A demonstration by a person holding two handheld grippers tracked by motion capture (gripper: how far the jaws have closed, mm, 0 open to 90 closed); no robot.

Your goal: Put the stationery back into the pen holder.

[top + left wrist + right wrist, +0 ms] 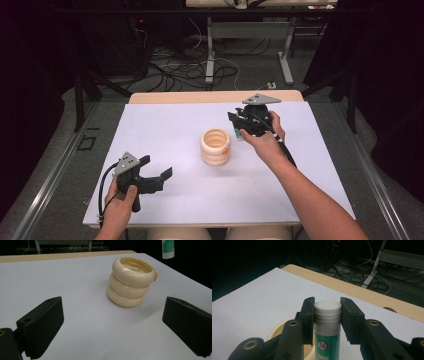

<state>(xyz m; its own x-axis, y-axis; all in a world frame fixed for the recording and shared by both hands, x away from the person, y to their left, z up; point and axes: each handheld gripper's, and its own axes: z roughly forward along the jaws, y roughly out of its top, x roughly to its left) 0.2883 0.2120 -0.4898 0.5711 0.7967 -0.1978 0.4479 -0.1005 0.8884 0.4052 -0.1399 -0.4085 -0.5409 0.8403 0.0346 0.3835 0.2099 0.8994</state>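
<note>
The right gripper (327, 315) is clamped on a glue stick (327, 340), a smooth plastic cylinder with a green printed body and a white ribbed cap; its ridged black pads press the cap from both sides, the stick standing roughly upright between them. In the high view this right gripper (239, 125) hangs above the counter (165, 130), just beside the far right of the holder (216, 146), with a sliver of the green stick (238, 134) showing below the black body.

The holder is a cream, glossy pot shaped like three stacked rounded rings, hollow at the top, with a small orange spot on its side; it stands upright near the middle of the counter; in the left gripper view the holder (131, 281) leans slightly in its stacking.

The left gripper (157, 169) rests low at the near left, its matte, blocky jaws spread wide with nothing between them, well apart from the holder.

The counter is covered by a flat, matte white sheet, with a pale wooden strip bare along the far edge; broad bare sheet lies around the holder on every side, and its near and right edges are unobstructed.
</note>
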